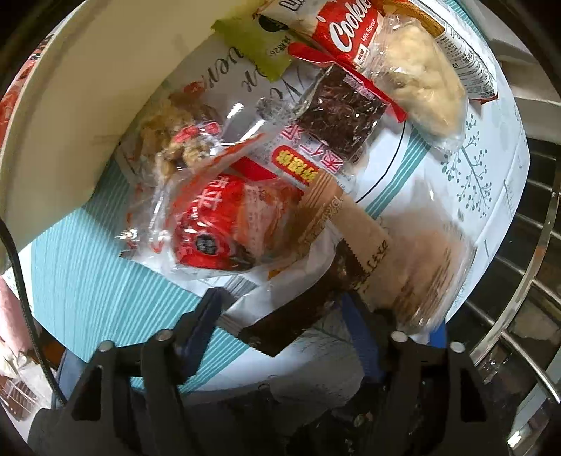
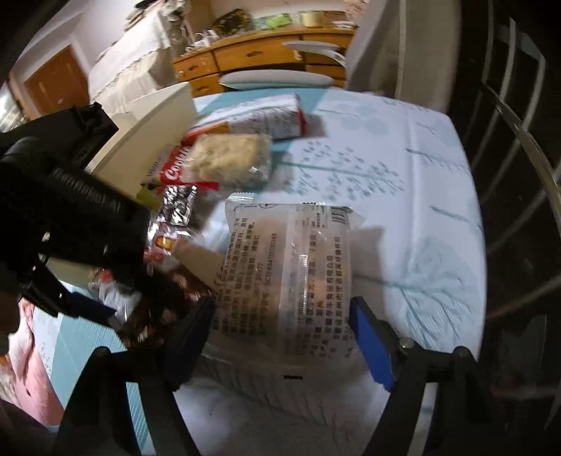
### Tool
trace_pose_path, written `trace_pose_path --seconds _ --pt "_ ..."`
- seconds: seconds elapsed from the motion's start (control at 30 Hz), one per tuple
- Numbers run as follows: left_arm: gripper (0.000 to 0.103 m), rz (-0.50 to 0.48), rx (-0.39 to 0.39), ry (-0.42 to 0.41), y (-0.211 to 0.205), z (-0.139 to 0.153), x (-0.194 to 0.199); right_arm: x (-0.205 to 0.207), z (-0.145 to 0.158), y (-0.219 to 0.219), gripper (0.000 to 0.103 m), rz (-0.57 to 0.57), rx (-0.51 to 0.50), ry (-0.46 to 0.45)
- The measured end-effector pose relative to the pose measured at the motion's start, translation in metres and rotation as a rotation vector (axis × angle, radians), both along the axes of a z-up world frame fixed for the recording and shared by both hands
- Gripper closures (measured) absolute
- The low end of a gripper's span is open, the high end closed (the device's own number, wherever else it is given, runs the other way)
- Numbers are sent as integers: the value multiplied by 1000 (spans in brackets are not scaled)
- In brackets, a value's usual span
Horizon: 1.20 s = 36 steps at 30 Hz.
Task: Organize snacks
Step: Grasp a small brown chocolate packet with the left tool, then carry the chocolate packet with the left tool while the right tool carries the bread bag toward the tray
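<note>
Several snack packets lie in a heap on the patterned tablecloth [image 1: 105, 291]. In the left wrist view a red packet [image 1: 217, 224] lies just ahead of my left gripper [image 1: 284, 315], whose jaws are apart around the edge of a brown-and-white packet [image 1: 308, 280]. A red Cookies pack [image 1: 347, 31], a dark seaweed packet [image 1: 340, 115] and a pale pastry bag [image 1: 427, 84] lie farther off. In the right wrist view my right gripper [image 2: 280, 329] is open, its blue pads on either side of a clear bread packet [image 2: 287, 266] with printed text. The left gripper's black body [image 2: 70, 224] is at the left.
A white box [image 1: 70, 115] stands at the left of the heap, also in the right wrist view [image 2: 154, 122]. A chair's metal rails [image 1: 519, 266] run along the table's right edge. A wooden dresser [image 2: 259, 59] and white plates [image 2: 277, 79] are beyond the table.
</note>
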State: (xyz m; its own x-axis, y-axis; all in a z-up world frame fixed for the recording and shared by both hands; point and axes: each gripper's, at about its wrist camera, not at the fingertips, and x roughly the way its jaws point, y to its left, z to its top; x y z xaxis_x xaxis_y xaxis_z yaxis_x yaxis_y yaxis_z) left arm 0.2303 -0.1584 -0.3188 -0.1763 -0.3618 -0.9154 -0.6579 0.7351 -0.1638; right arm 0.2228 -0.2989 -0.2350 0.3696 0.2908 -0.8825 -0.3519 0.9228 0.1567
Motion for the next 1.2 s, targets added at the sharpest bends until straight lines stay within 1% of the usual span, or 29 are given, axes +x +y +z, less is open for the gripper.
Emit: trace_pose_path --seconds 0.27,0.37,0.47,0.53,0.6,0.67,0.7,0.73,0.8,0.9,1.03,1.13,1.2 --pt "29 9 67 26 -16 -2 11 -27 3 -31 26 -115 -6 56" --pt "36 0 102 38 -22 -1 12 -36 4 -37 26 -145 2 64" --pt "43 1 109 36 -27 3 13 -43 5 -39 26 -174 -2 67" --pt "54 4 95 24 -28 8 11 -47 6 -39 26 -185 -5 68" --pt "56 -1 81 19 -21 16 7 -51 7 -39 26 -196 -2 75" --pt "61 6 64 12 -19 16 4 -55 8 -38 27 -204 1 83" --pt "66 10 47 7 -16 18 1 -56 8 -37 27 -207 2 88" --pt "68 10 34 3 -15 17 -1 -58 9 -37 27 -212 5 94" --pt "71 6 11 -2 -13 17 -6 -61 11 -37 27 -230 15 112" --pt "74 0 -21 14 -10 16 -17 -65 14 -36 27 -261 34 133" --pt "79 -4 -51 62 -4 14 -38 -71 18 -35 28 -313 61 164" --pt "82 -28 -81 80 -1 17 -50 -75 20 -33 28 -347 82 194" --pt "82 -56 -97 90 3 17 -61 -77 23 -28 28 -355 96 207"
